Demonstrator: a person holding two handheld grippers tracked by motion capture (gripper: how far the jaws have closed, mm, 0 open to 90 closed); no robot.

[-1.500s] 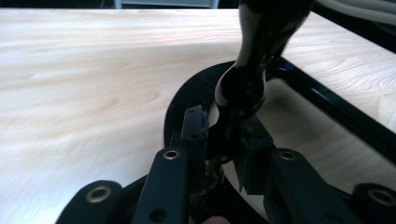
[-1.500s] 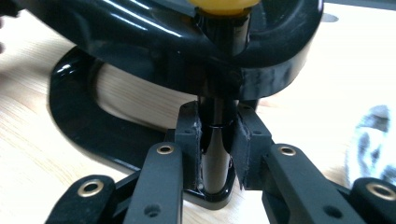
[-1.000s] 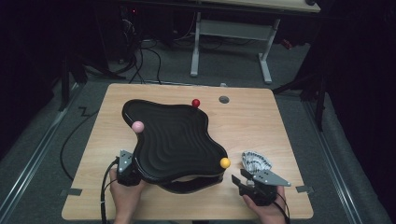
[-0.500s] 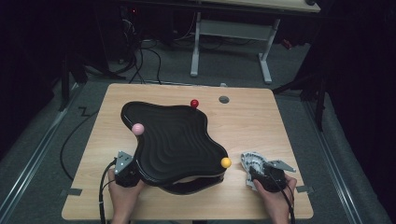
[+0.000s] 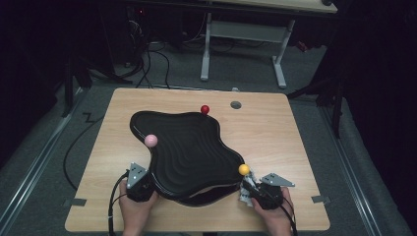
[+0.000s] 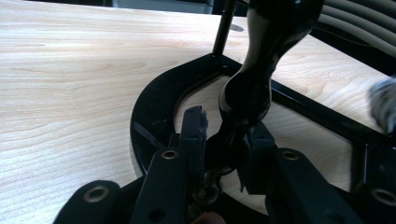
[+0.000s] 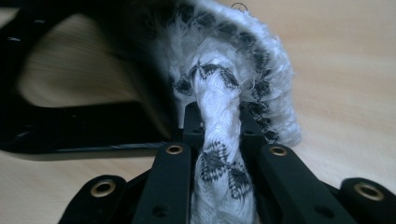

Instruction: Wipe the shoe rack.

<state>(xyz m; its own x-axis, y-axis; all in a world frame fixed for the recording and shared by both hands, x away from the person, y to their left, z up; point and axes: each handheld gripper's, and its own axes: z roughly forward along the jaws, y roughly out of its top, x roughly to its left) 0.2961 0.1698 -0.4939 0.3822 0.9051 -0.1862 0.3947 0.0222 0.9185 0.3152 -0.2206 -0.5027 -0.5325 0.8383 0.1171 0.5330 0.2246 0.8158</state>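
Tools both clamped: left tool (image 6: 219,140) on glossy black stem (image 6: 252,93) (curved), right tool (image 7: 219,126) on fuzzy white-and-black cloth (image 7: 219,93).

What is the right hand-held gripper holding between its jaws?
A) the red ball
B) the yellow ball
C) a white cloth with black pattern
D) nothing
C: in the right gripper view, the white cloth with black pattern runs between the closed jaws of the right hand-held gripper, beside the black tray.
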